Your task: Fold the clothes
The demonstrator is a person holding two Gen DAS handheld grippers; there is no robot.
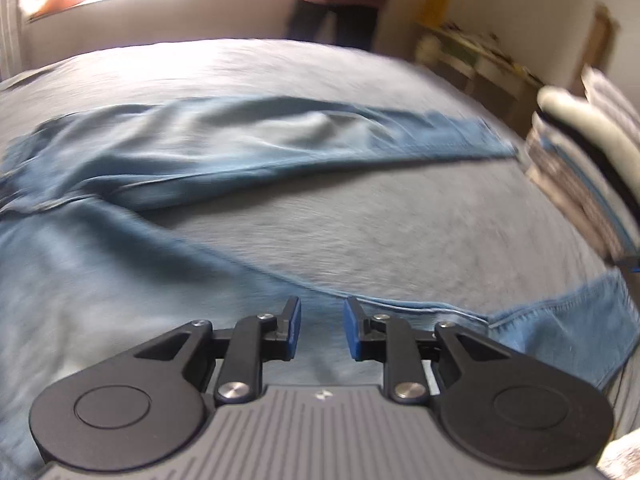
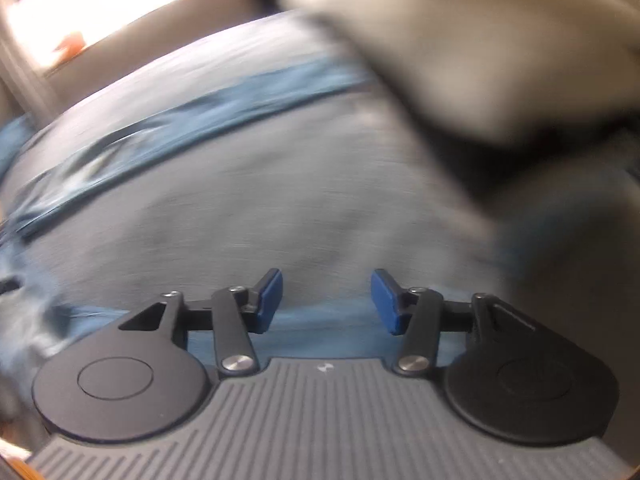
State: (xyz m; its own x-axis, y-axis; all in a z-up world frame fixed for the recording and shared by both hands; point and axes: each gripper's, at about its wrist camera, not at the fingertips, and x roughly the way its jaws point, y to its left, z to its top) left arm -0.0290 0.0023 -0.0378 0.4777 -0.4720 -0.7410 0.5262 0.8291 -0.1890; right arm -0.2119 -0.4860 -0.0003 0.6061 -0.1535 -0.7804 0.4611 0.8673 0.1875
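Hovering over jeans (image 1: 208,148) on the bed (image 1: 360,232), left tongs (image 1: 322,330) narrowly parted; right tongs (image 2: 326,302) wider; both empty.

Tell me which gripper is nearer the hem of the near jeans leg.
Left. In its own view the left gripper hangs open over that leg, the hem just to its right. The right gripper also hangs open over denim; no hem shows there.

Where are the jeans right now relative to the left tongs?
In the left wrist view the jeans lie spread on the grey bedspread, one leg stretching right across the middle, the other passing directly beneath the open left tongs.
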